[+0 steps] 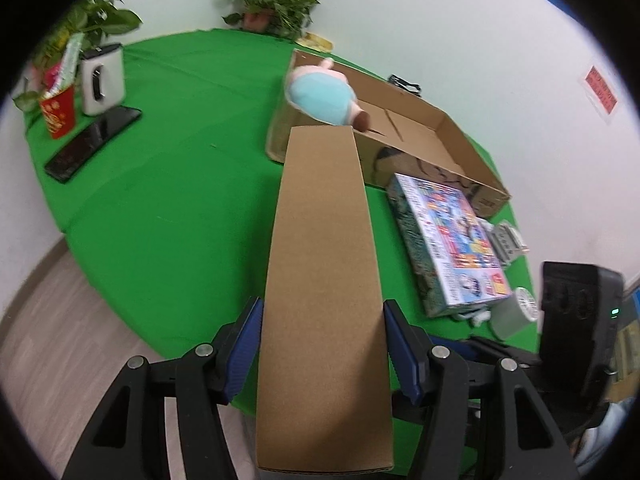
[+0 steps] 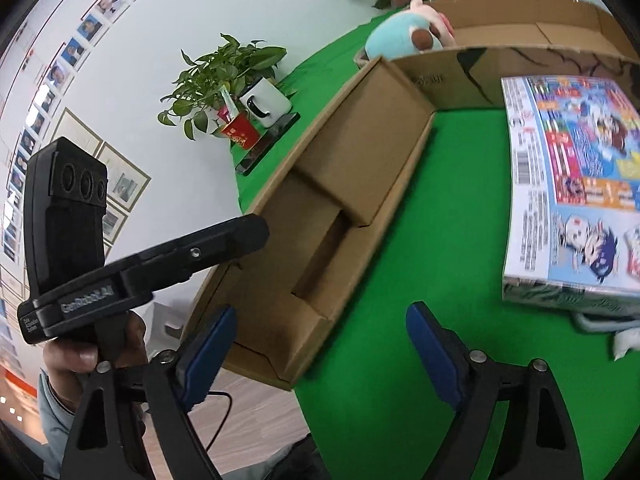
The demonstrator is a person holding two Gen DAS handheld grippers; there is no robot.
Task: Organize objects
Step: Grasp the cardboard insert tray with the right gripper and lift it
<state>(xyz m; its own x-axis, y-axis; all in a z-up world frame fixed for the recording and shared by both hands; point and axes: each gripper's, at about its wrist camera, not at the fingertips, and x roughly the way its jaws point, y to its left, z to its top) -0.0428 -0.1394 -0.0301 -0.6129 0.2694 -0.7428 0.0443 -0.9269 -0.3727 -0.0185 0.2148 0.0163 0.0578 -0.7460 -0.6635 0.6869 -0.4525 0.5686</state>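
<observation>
The left gripper (image 1: 323, 350) clamps a long flat carton (image 1: 324, 280) between its blue pads, above the table's (image 1: 168, 184) near edge. The right gripper (image 2: 320, 354) stands wide, nothing between its pads, its left pad just beside that carton. One printed box (image 1: 448, 240) lies right of the carton. Beyond sits one open cardboard box (image 1: 440, 140), one plush toy (image 1: 320, 96) on its rim. Far left: one mug (image 1: 102, 78), two plants (image 1: 272, 0).
</observation>
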